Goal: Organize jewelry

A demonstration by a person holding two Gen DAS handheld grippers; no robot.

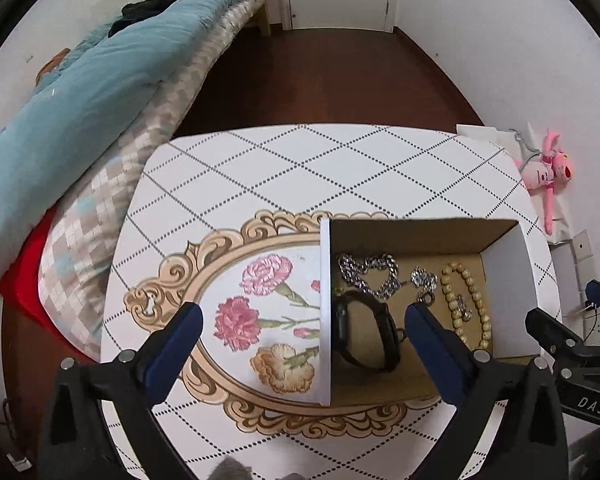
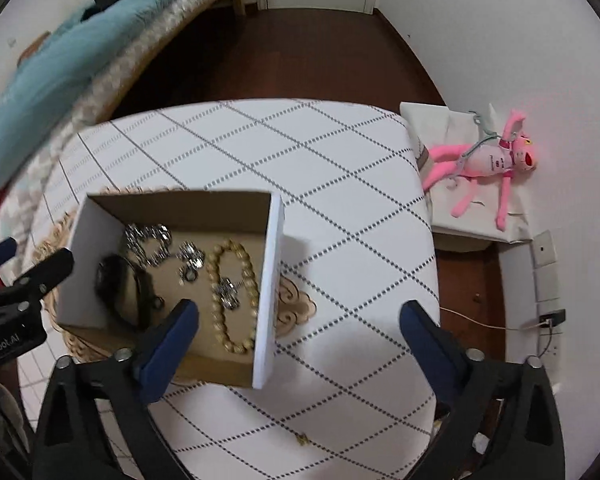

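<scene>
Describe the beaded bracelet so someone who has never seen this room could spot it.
On the diamond-patterned table stands an open cardboard box. The beaded bracelet lies along its right-hand wall: a long loop of cream-coloured round beads, unlike the silver chain and black watch beside it.

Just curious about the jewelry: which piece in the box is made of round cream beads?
The beaded bracelet by the box's white wall; the other pieces are silver chain or dark.

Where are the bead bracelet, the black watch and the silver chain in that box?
bead bracelet point(image 2: 249, 276): right wrist view, on its right-hand run of beads.
black watch point(image 1: 390, 330): left wrist view, on its strap.
silver chain point(image 1: 388, 266): left wrist view, on its upper links.
</scene>
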